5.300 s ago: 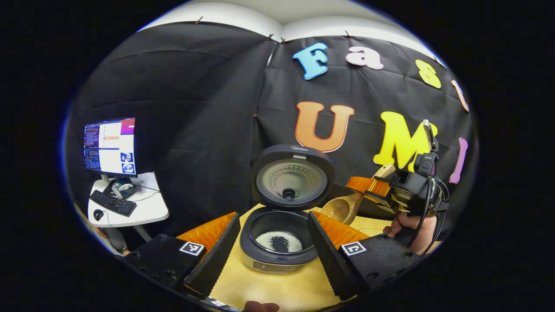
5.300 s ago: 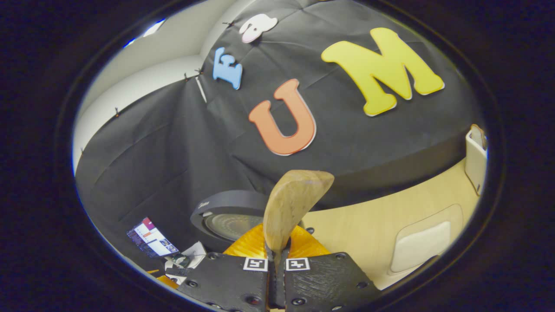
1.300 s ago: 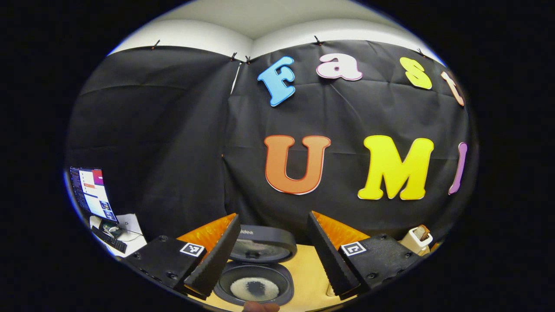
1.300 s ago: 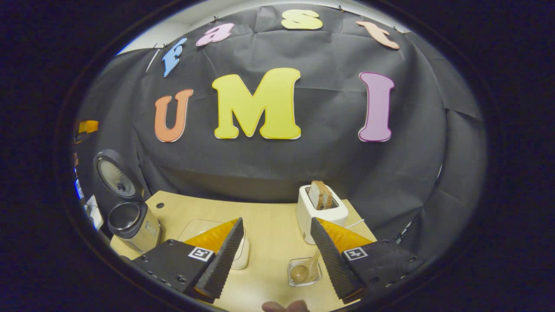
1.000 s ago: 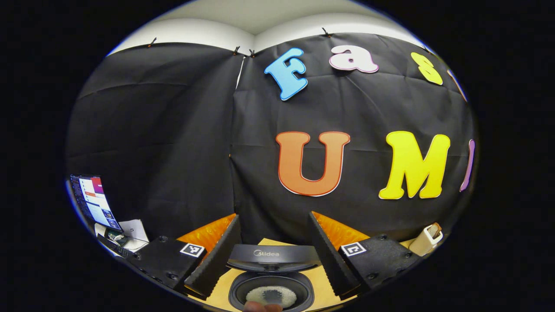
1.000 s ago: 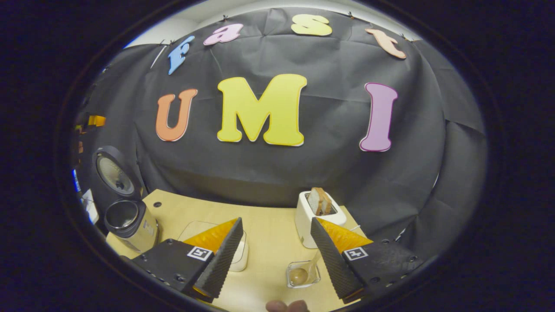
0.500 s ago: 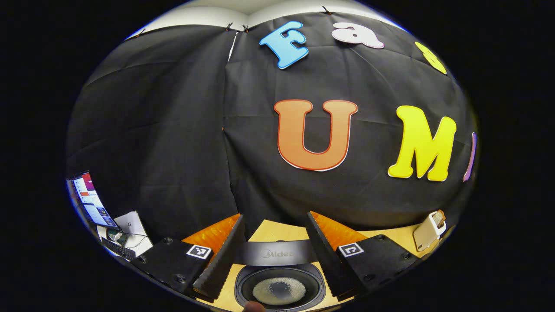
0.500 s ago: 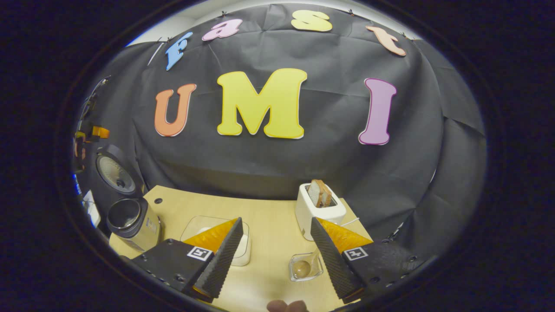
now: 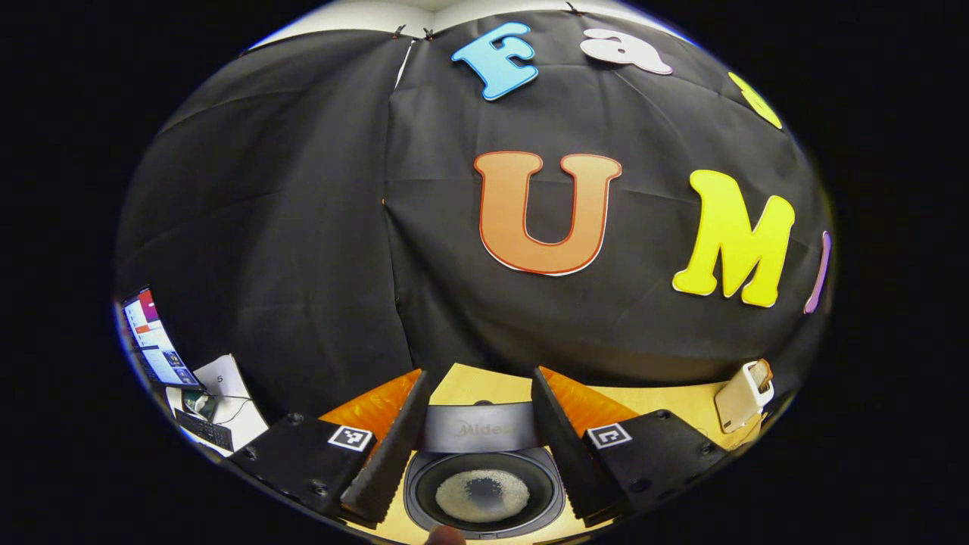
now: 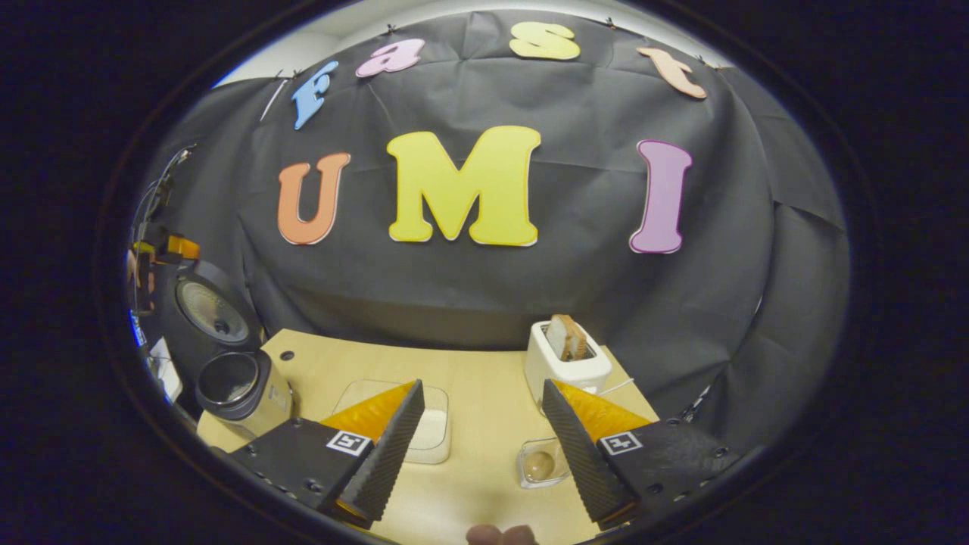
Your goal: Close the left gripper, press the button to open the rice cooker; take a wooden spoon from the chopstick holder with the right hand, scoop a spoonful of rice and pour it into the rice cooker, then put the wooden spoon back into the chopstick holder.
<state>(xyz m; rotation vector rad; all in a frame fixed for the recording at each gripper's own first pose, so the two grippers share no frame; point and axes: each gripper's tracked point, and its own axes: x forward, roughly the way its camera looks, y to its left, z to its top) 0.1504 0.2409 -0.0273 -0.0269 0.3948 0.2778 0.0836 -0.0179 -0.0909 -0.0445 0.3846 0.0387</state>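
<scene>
Rice cooker (image 10: 241, 390) at table's (image 10: 484, 363) left, toaster (image 10: 566, 363) right, rice container (image 10: 431, 428) between.

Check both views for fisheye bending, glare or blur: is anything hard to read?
Left gripper view: sharp; strong fisheye bend at the edges squeezes the toaster; the rice cooker pot is evenly lit, no glare. Right gripper view: sharp centre; the wooden spoon in the chopstick holder reads clearly; the cooker lid at the left edge is warped and dim.
</scene>
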